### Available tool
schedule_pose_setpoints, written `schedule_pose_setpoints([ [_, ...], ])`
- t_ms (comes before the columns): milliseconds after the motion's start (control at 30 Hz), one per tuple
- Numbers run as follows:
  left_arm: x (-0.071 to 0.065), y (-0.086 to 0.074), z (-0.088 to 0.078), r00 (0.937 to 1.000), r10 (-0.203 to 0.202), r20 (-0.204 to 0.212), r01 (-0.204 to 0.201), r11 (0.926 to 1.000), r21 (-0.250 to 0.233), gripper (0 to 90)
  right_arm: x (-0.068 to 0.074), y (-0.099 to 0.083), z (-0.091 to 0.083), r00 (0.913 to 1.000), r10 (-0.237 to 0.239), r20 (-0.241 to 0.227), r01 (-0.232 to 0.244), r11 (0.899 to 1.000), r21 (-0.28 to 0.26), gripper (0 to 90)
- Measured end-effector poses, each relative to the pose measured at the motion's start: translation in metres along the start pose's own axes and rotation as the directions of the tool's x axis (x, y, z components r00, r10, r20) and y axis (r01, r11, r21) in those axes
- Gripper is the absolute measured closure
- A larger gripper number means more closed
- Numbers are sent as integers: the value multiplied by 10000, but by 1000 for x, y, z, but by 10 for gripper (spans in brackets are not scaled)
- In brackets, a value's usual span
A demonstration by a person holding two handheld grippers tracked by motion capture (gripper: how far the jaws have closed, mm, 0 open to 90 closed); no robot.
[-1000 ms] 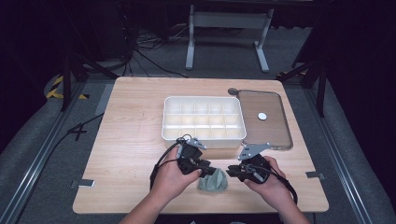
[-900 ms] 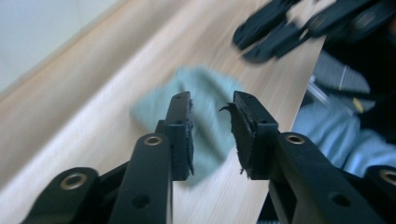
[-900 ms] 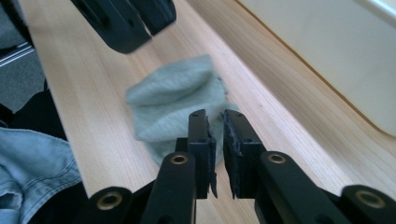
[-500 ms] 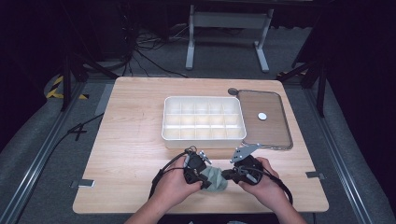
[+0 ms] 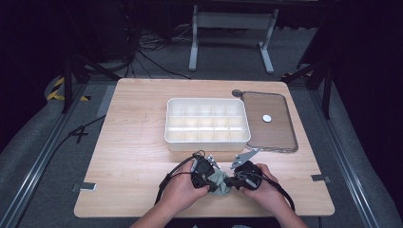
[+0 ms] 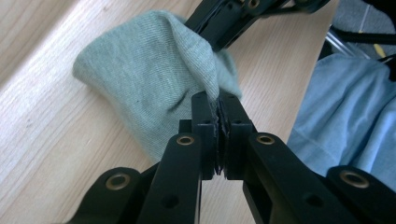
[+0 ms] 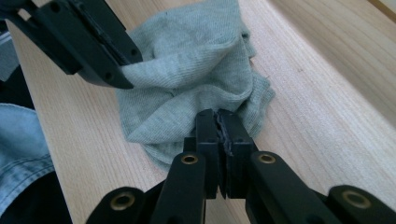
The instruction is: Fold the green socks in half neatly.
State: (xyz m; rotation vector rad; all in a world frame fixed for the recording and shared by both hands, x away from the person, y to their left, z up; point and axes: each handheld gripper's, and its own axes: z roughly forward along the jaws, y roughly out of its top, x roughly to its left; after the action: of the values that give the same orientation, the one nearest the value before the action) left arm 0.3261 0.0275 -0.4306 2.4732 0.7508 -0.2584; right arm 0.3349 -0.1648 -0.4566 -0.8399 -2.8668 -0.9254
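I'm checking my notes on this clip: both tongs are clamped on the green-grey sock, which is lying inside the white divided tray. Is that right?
Not quite. The left tongs and right tongs are each shut on the green-grey sock, but it lies on the wooden table, nearer the person than the white divided tray, not inside it. The high view shows this.

I work in a lab-like recording room: around my wooden table (image 5: pixel 138 142) lie dark grey carpet, floor rails (image 5: pixel 38 175), loose cables (image 5: pixel 152 57) and a metal stand (image 5: pixel 230 28) behind it.

Grey-green sock (image 6: pixel 149 79) — white tray (image 5: pixel 207 140) — pale wood table (image 5: pixel 133 142).
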Motion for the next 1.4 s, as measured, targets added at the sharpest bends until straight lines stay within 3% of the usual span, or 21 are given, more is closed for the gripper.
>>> schedule_pose_setpoints([
  [167,0,1,14,9999,-83,86,79,9989,462,866,-3,-3,-2,9999,53,-112,-55,9998,-182,824],
  [333,0,2,19,9992,-93,396,76,9991,423,807,-5,-3,-7,9999,130,7,-130,9997,-212,755],
  [533,1,1,22,9962,-121,858,92,9994,337,705,0,3,-30,9991,78,408,-47,9972,-744,807],
  [667,1,1,23,9952,-36,981,15,9998,206,680,12,9,-32,9996,-178,230,205,9921,-1237,832],
  [733,-1,0,23,9958,-127,910,115,9998,137,671,15,11,-26,9994,-274,211,295,9933,-1113,828],
  [800,0,0,22,9947,46,1028,-69,9998,211,665,15,11,-18,9996,-182,226,200,9966,-801,830],
  [833,0,0,20,9948,79,1016,-100,9997,206,723,11,8,-12,9993,-104,363,121,9989,-461,828],
  [900,4,0,11,9944,73,1051,-79,10000,55,753,10,6,-10,9995,-32,327,44,9993,-373,827],
  [1000,11,1,-4,9985,-22,541,71,9959,-898,798,8,5,-7,9996,-37,282,50,9990,-435,828],
  [1067,13,1,-8,9996,37,-271,-76,9894,-1447,812,8,5,-6,9996,-100,253,112,9988,-471,830],
  [1100,14,2,-8,9972,147,-735,-255,9886,-1484,821,9,5,-5,9997,-124,222,134,9989,-456,832],
  [1133,15,2,-5,9952,178,-967,-323,9881,-1505,832,9,4,-5,9996,-164,216,173,9988,-456,832],
  [1233,18,4,5,9904,377,-1326,-503,9944,-931,847,9,4,-5,9994,-271,225,281,9984,-487,831],
  [1400,22,2,14,9909,193,-1331,-249,9989,-405,864,9,3,-5,9985,-383,382,403,9979,-514,834],
])
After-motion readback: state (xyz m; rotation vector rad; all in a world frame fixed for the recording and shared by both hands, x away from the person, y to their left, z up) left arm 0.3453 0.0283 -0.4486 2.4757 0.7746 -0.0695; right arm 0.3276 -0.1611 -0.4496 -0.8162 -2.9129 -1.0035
